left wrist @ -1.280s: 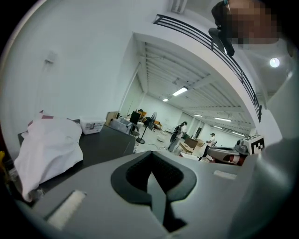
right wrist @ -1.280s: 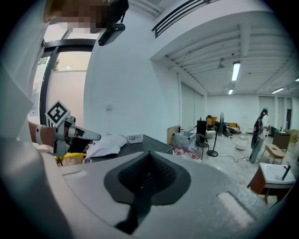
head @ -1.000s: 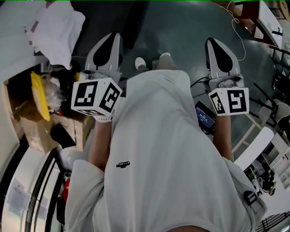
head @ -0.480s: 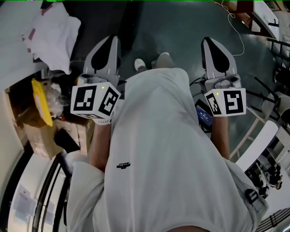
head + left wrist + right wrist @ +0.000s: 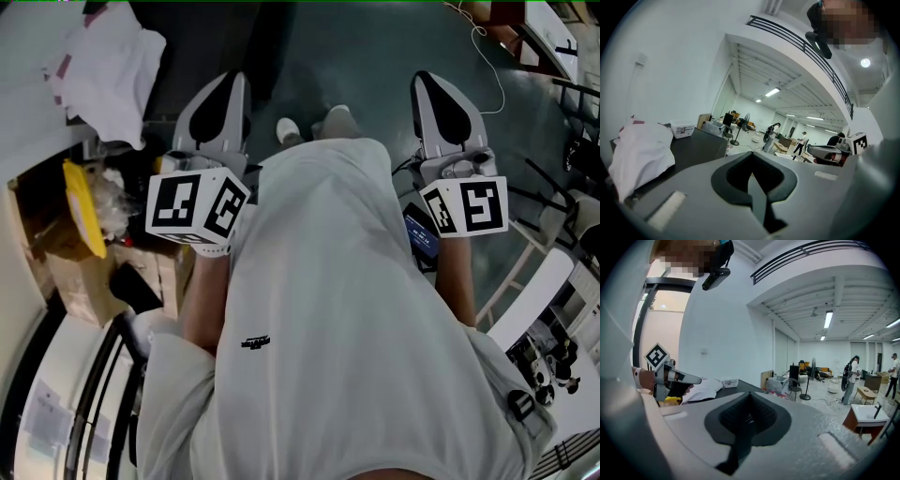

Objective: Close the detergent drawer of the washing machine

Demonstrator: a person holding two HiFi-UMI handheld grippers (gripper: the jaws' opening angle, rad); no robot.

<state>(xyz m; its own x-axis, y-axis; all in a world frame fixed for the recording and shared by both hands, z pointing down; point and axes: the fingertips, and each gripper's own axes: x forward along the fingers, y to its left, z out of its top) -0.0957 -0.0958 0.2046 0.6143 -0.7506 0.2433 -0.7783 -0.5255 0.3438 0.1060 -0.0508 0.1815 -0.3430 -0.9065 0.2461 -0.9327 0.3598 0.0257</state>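
At eleven and one o'clock, my left gripper (image 5: 225,91) and right gripper (image 5: 437,91) are closed and empty. No detergent drawer shows; I'd first turn toward the white body (image 5: 37,405), perhaps the washer, at seven.

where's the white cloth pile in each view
Head view: the white cloth pile is at top left, to the left of the left gripper.
Left gripper view: at the left edge, on a dark counter.
Right gripper view: lower left, just past the left gripper.
Shared landmark: the left gripper, next to the cloth in the head and right gripper views.
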